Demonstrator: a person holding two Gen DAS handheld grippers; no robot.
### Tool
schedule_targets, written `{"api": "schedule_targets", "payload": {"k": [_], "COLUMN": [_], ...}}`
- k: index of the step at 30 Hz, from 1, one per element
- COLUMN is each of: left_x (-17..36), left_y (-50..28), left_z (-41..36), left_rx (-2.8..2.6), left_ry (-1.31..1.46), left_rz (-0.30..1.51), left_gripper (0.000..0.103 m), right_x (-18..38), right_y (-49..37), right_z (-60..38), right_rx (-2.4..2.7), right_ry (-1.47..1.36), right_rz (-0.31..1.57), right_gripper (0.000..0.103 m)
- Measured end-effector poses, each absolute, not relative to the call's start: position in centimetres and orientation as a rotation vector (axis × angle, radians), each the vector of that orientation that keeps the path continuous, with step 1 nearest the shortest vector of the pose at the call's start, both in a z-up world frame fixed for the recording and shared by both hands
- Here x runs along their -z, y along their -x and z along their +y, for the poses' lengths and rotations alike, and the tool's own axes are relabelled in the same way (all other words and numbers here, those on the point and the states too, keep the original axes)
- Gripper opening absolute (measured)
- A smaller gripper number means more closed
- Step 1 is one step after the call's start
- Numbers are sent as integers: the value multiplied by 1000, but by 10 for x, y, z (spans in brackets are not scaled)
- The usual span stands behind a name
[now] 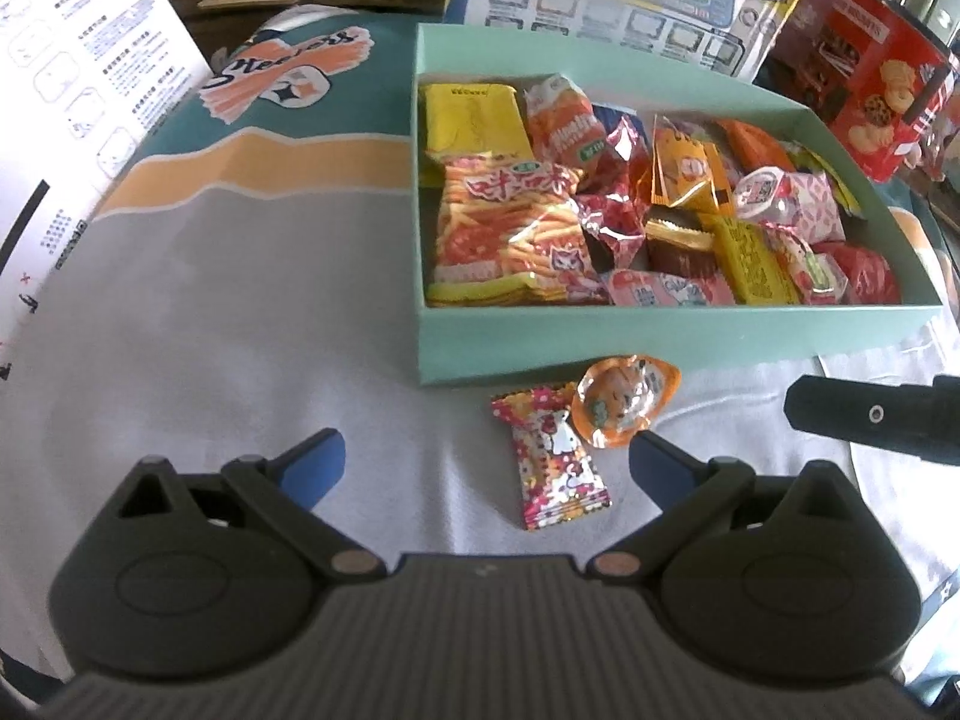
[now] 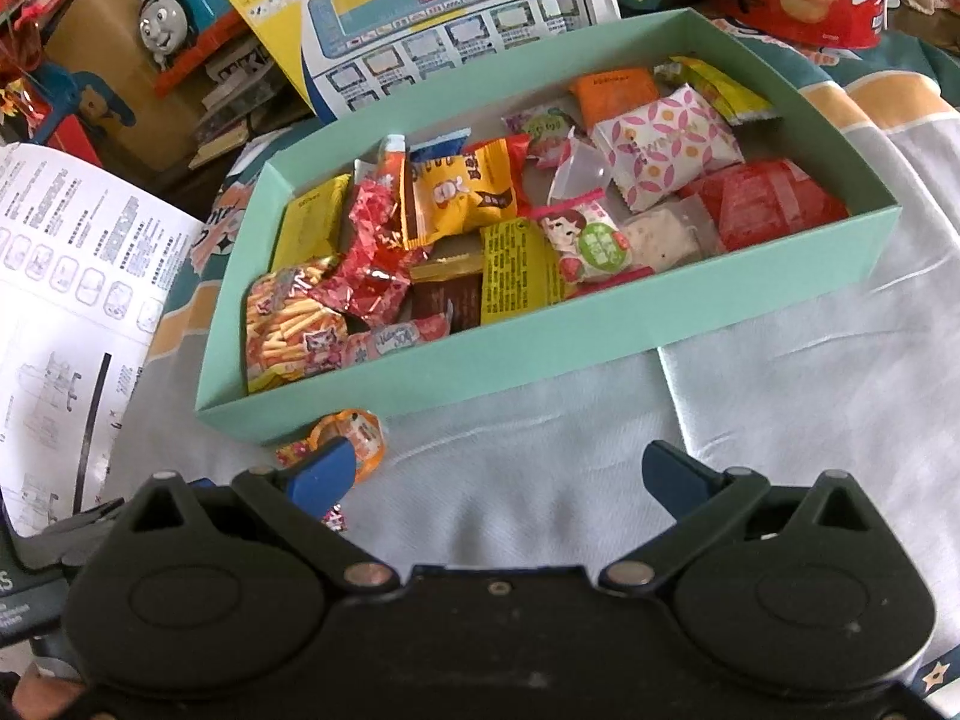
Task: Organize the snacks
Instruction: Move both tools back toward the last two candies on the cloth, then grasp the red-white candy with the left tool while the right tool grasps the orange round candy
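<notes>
Candy packet (image 1: 555,456) is lying just ahead of left hand-held gripper (image 1: 486,462), w/ fingers spread, long axis pointing toward box (image 1: 600,342); right hand-held gripper (image 2: 498,474), also spread, is sitting farther off.

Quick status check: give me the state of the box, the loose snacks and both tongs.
Box: lidless, full of snacks.
Pink candy packet: flat on the cloth, outside the box.
Orange jelly cup: on the cloth, against the box front.
Left tongs: open, empty, packet between tips.
Right tongs: open, empty.
</notes>
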State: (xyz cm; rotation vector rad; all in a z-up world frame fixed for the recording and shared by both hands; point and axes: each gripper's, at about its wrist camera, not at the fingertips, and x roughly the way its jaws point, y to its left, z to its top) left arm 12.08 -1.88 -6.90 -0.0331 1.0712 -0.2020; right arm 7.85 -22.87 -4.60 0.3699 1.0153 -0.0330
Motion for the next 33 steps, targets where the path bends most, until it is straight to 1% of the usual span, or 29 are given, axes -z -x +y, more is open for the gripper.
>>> {"api": "schedule_targets", "payload": {"k": [5,8,11,12,13,14,15,21,22,23,24,25,26,27,28,29,30,31,33], "left_x": [79,85,86,86,86,87,87,87,88,88,88,88,87,86,85,84,83,82,78], "left_y": [-124,-124,-124,-125,-125,-125,-124,-116,-115,-114,-113,-112,-110,-109,-107,-105,-103,-101,-97], "left_z": [-22,-23,-16,-12,-8,-3,1,22,23,25,25,25,24,23,20,17,12,8,1], "left_rx": [191,148,134,125,116,108,104,90,87,87,88,89,95,109,121,137,154,170,203], "left_ry": [10,-44,-38,-34,-30,-28,-30,-24,-23,-25,-29,-34,-37,-42,-47,-60,-76,-88,-102], "left_rz": [1079,1047,1037,1038,1038,1037,1036,1033,1028,1024,1018,1013,1007,998,990,980,969,959,950], "left_gripper": [103,103,103,103,103,103,103,103,103,103,101,99,95,89,84,76,65,57,23], "right_x": [53,57,58,58,59,61,63,74,76,76,77,77,78,78,77,77,77,76,75], "right_y": [-82,-86,-91,-93,-95,-97,-100,-113,-114,-114,-115,-114,-113,-112,-111,-109,-108,-106,-102], "right_z": [-226,-222,-211,-207,-203,-199,-195,-166,-161,-153,-147,-141,-136,-134,-134,-135,-138,-141,-149], "right_rx": [24,7,-19,-30,-41,-54,-66,-112,-115,-118,-127,-126,-127,-130,-135,-137,-134,-131,-125], "right_ry": [-376,-396,-373,-367,-365,-365,-368,-324,-300,-257,-216,-169,-131,-112,-105,-107,-115,-127,-148], "right_rz": [1040,1047,1036,1033,1032,1035,1038,1026,1015,998,989,982,978,975,976,979,983,987,996], "right_gripper": [103,103,94,88,84,77,72,58,57,51,35,30,22,22,22,22,22,22,22]}}
